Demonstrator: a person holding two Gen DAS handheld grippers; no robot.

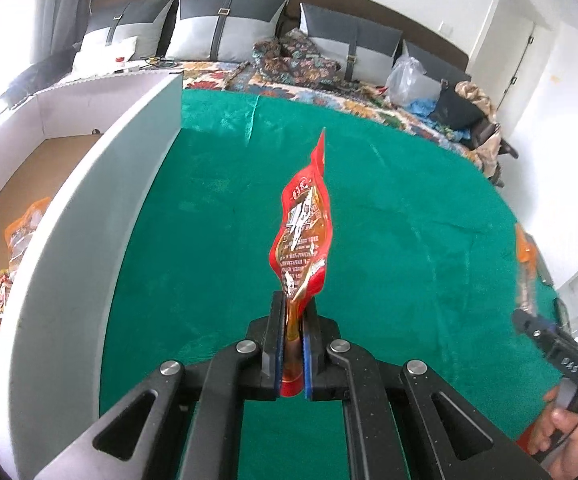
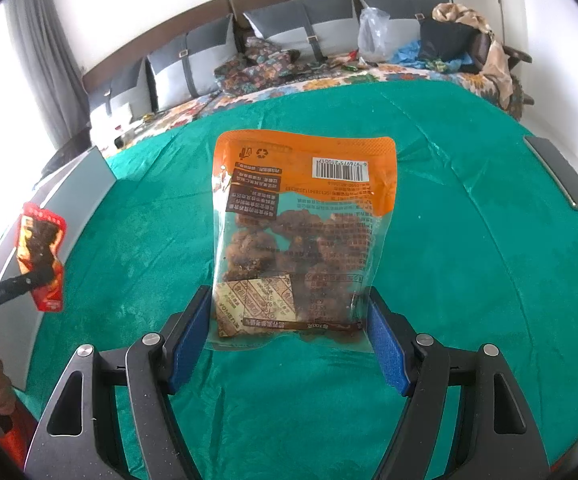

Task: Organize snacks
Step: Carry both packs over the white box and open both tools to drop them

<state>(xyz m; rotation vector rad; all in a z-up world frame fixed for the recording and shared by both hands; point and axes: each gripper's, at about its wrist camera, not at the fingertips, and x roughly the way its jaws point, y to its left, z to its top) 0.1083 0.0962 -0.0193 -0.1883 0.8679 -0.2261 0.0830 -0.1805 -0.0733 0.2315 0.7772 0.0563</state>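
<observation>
My left gripper (image 1: 294, 312) is shut on the bottom edge of a red snack packet (image 1: 303, 232), which stands up edge-on above the green cloth. The same packet (image 2: 43, 256) shows at the far left of the right wrist view. My right gripper (image 2: 289, 320) has its blue pads (image 2: 191, 340) pressed against both sides of an orange and clear snack bag (image 2: 305, 208) with brown pieces inside, held upright off the cloth. In the left wrist view that gripper (image 1: 529, 320) and bag (image 1: 525, 256) are at the right edge, blurred.
A white open box (image 1: 89, 220) stands left of the green-covered table (image 1: 389, 220), with several snack packets (image 1: 21, 232) inside. A dark flat device (image 2: 561, 172) lies at the table's right edge. Behind is a couch with grey cushions (image 1: 225, 28) and clutter. A hand (image 1: 565, 428) holds the right gripper.
</observation>
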